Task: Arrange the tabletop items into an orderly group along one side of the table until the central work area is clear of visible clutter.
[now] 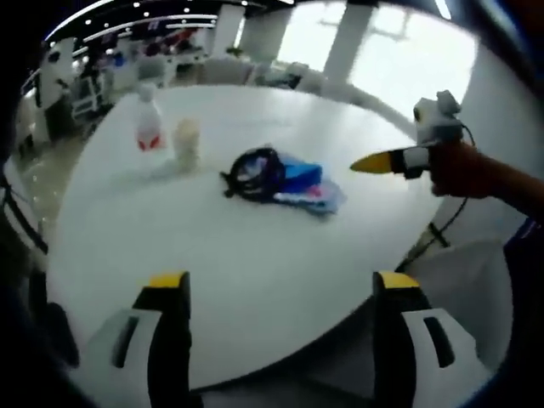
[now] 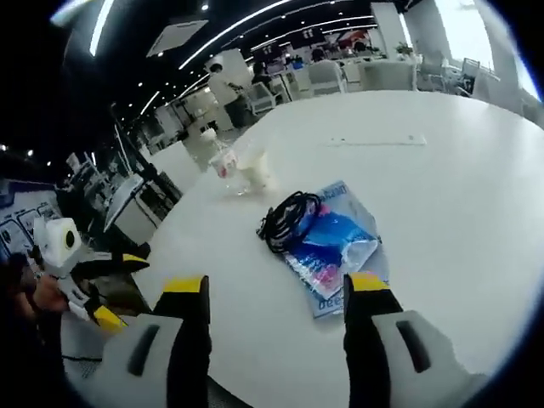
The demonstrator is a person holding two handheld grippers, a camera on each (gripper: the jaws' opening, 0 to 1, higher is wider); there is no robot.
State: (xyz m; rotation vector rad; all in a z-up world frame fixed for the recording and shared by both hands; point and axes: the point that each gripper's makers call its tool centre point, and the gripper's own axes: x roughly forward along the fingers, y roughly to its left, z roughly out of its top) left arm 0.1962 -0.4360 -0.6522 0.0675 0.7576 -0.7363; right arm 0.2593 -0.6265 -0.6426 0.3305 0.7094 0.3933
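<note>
Presently the left hand-held gripper (image 1: 280, 285) hovers at the white counter's (image 1: 255, 255) near edge, jaws apart and empty. The right hand-held gripper (image 2: 276, 289) likewise stands apart, empty. Beyond them a coiled black cable (image 2: 289, 219) lies on a blue packet (image 2: 336, 246). Farther off stand a bottle (image 1: 148, 123) and a pale cup (image 1: 186, 141), unobstructed.

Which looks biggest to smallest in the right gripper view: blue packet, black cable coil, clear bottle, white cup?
1. blue packet
2. black cable coil, lying partly on the packet
3. clear bottle and white cup: similar, blurred and farther from the camera, so no ranking between them.
</note>
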